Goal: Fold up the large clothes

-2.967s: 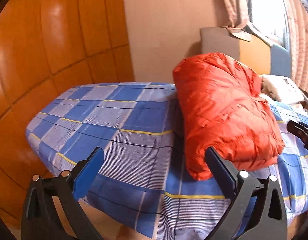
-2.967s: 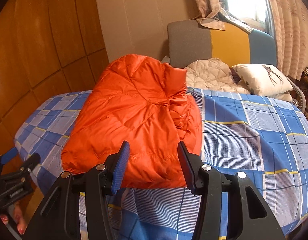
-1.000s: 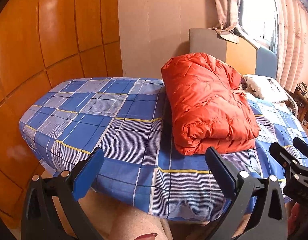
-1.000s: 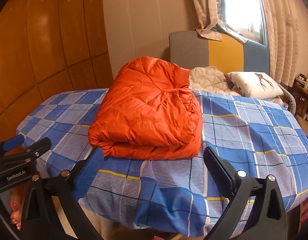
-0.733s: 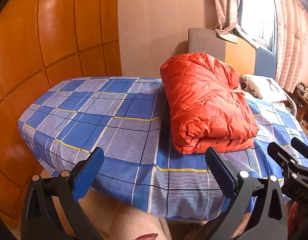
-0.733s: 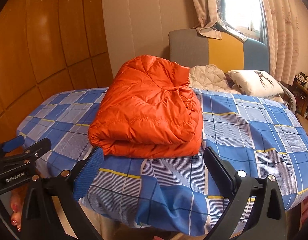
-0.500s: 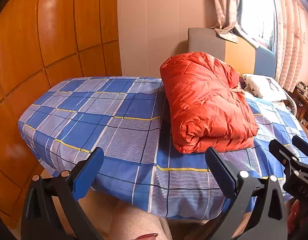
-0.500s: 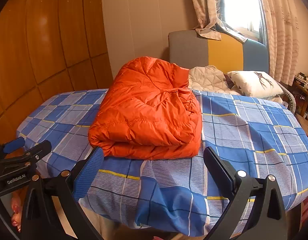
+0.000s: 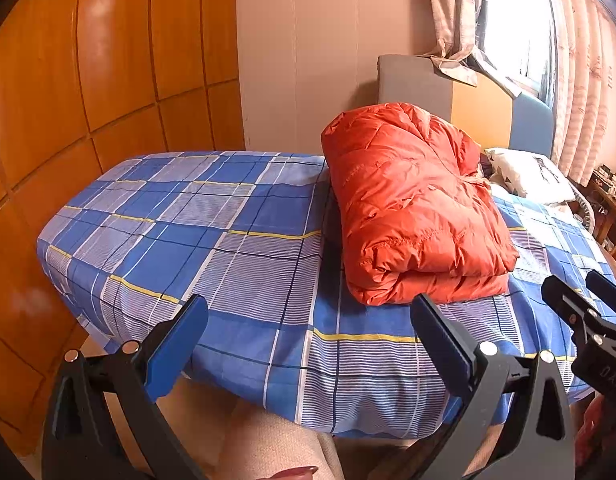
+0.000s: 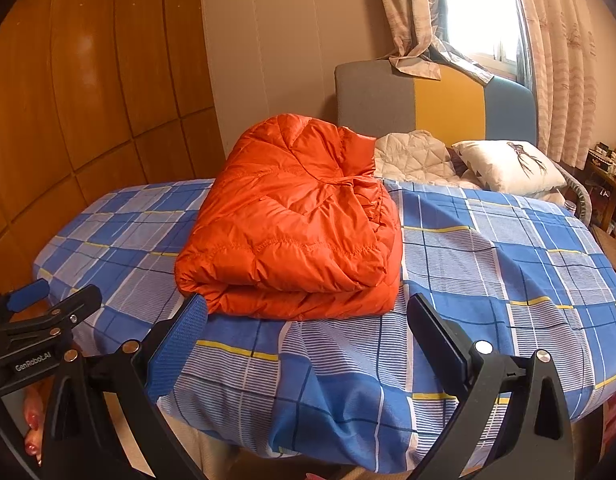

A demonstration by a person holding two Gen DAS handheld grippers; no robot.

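Note:
An orange puffer jacket (image 9: 408, 208) lies folded in a thick bundle on the blue plaid bed sheet (image 9: 211, 240); it also shows in the right wrist view (image 10: 295, 228). My left gripper (image 9: 308, 340) is open and empty, held off the bed's near edge, apart from the jacket. My right gripper (image 10: 308, 340) is open and empty, just short of the jacket's folded front edge. Each gripper shows at the edge of the other's view.
An orange wooden panel wall (image 9: 67, 100) stands at the left. A grey, yellow and blue headboard (image 10: 428, 104) is at the back, with a beige quilt (image 10: 412, 156) and a white pillow (image 10: 508, 168). Curtains (image 10: 556, 60) and cluttered furniture (image 10: 608, 172) are at the right.
Three seconds ago both grippers were close to the jacket, the right one narrower. Both have since pulled back off the bed and stand wide open. Hardly any motion in the last second.

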